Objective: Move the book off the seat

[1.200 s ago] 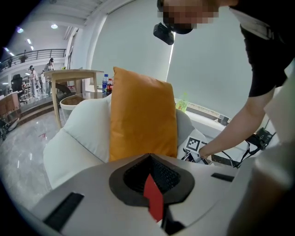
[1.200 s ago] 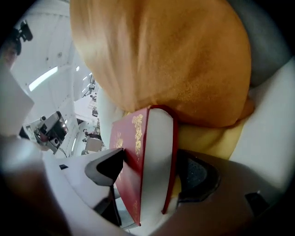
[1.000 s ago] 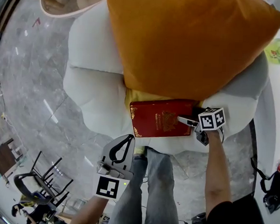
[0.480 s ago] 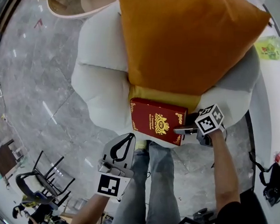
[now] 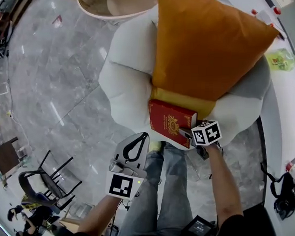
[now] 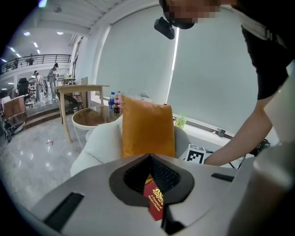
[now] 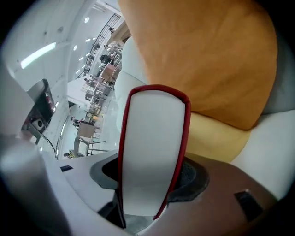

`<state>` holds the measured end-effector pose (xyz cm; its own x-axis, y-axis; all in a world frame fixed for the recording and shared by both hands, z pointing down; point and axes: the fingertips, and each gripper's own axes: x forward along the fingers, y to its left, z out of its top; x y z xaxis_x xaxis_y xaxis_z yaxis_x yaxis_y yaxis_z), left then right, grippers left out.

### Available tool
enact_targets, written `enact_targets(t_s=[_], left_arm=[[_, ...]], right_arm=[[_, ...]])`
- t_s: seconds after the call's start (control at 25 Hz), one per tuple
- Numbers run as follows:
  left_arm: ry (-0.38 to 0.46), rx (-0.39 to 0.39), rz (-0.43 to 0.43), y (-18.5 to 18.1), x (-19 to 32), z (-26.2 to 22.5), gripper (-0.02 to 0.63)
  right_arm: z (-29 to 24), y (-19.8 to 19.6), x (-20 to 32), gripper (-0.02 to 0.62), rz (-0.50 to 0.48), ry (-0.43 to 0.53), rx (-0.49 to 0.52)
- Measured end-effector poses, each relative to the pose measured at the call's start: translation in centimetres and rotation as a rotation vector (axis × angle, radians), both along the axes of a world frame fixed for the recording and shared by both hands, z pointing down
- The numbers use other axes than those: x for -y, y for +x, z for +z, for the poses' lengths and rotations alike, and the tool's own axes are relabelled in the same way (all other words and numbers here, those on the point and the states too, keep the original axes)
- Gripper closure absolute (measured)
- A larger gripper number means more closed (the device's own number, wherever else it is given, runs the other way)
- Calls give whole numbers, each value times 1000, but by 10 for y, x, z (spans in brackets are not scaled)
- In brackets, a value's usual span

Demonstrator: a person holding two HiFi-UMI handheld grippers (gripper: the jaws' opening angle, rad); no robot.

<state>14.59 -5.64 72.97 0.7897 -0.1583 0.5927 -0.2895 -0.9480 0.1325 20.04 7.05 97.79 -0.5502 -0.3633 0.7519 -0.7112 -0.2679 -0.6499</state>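
Book [image 5: 169, 124] first, from the head view: a red hardback with a gold crest, just below the lower edge of the orange cushion [image 5: 207, 44], over a strip of yellow cushion [image 5: 181, 98] that pokes out from under the orange one. The white armchair [image 5: 127, 84] spreads out to the left of the orange cushion and below it. The right gripper [image 5: 184, 133] has the corner of the book farthest from the orange cushion, and its marker cube [image 5: 206, 133] sits just beyond that corner. The left gripper [image 5: 143, 137] hangs well below the orange cushion, apart from the book, over grey floor [image 5: 65, 85] and the person's legs [image 5: 158, 190].

In the left gripper view, the left gripper [image 6: 148, 156] has its tips together and holds nothing. The book [image 6: 155, 203] shows through the gap behind the tips, under the orange cushion [image 6: 146, 131]. A round table [image 6: 90, 117] stands to the left of that cushion.

In the right gripper view, the right gripper [image 7: 147, 193] has just been closing, and its jaws now stand partly apart, pressed on both covers of the book [image 7: 152, 143]. The white page edge faces the camera, framed in red. The orange cushion [image 7: 207, 55] fills the upper right behind the book.
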Motion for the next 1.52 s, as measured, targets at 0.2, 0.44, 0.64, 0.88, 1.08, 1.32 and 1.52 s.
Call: enact_targets(t_s=[0.2, 0.44, 0.64, 0.88, 1.08, 1.32, 1.52], left_arm=[[-16, -24, -29, -7, 6, -43, 595], [7, -10, -55, -20, 27, -98, 595], [88, -66, -41, -26, 32, -153, 595], [142, -97, -116, -33, 42, -217, 595], [201, -127, -235, -74, 51, -280, 595], [293, -162, -457, -136, 65, -345, 595], [340, -164, -583, -181, 58, -373, 595]], right_arm=[[-40, 10, 0, 345, -25, -48, -59], [-119, 35, 14, 347, 24, -13, -62], [-208, 47, 23, 348, 109, 67, -42], [-323, 77, 43, 350, 245, 259, 17], [-418, 72, 56, 350, 338, 404, 58], [-503, 59, 87, 350, 314, 540, 125], [-541, 44, 103, 351, 287, 588, 183]])
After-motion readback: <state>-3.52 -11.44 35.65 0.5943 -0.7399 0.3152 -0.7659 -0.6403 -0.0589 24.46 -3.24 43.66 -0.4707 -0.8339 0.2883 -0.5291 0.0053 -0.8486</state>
